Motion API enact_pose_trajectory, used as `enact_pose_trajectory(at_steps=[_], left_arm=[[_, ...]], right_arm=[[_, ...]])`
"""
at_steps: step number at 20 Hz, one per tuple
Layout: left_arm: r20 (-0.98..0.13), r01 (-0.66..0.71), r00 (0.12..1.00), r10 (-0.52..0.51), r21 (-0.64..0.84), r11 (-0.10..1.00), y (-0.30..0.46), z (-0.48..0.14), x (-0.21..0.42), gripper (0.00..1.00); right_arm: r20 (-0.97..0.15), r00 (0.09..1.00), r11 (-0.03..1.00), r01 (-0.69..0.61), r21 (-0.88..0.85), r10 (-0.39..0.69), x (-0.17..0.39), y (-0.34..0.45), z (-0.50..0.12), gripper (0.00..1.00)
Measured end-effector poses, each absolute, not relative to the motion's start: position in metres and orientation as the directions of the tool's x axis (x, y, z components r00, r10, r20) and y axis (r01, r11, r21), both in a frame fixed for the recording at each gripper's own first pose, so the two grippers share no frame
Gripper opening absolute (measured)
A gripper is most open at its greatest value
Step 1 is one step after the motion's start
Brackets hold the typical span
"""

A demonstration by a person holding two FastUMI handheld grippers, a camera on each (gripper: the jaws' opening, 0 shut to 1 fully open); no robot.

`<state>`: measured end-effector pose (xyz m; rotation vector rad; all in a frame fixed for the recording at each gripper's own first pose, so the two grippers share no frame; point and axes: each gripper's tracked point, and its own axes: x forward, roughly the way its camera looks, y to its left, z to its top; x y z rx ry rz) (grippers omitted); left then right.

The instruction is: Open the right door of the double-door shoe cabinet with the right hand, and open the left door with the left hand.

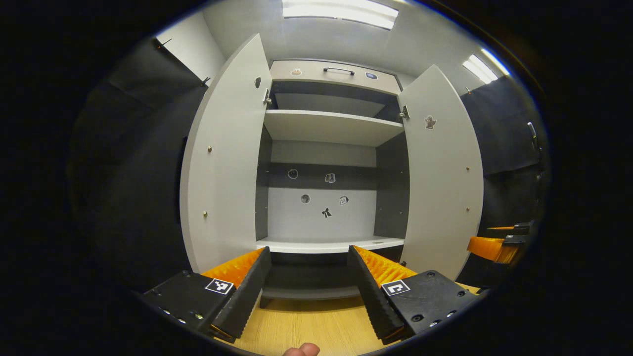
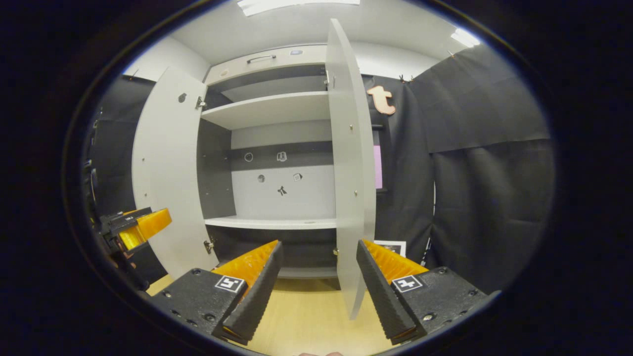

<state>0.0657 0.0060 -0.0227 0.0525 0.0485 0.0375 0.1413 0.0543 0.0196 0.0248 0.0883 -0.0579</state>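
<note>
The scene is evenly and brightly lit from ceiling light panels (image 1: 340, 13), which are blown out to white glare in both views. Soft shadow is cast under the cabinet shelf (image 1: 331, 126) and along the dark inner side walls. Straight edges are bowed strongly by fisheye distortion toward the rims, where brightness falls off. Focus is sharp throughout.
</note>
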Motion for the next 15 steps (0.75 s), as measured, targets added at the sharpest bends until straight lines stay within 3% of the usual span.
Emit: enact_pose_trajectory(at_steps=[14, 15], left_arm=[[-0.046, -0.04, 0.998, 0.043, 0.061, 0.997, 0.0081, -0.0199, 0.0654, 0.93], [-0.045, -0.04, 0.998, 0.043, 0.057, 0.998, 0.008, -0.0195, 0.0646, 1.0]], right_arm=[[-0.083, 0.996, 0.999, 0.046, 0.014, -0.045, 0.1413, 0.0572, 0.0197, 0.93], [-0.084, 0.995, 0.999, 0.046, 0.015, -0.045, 0.1413, 0.0572, 0.0194, 0.94]])
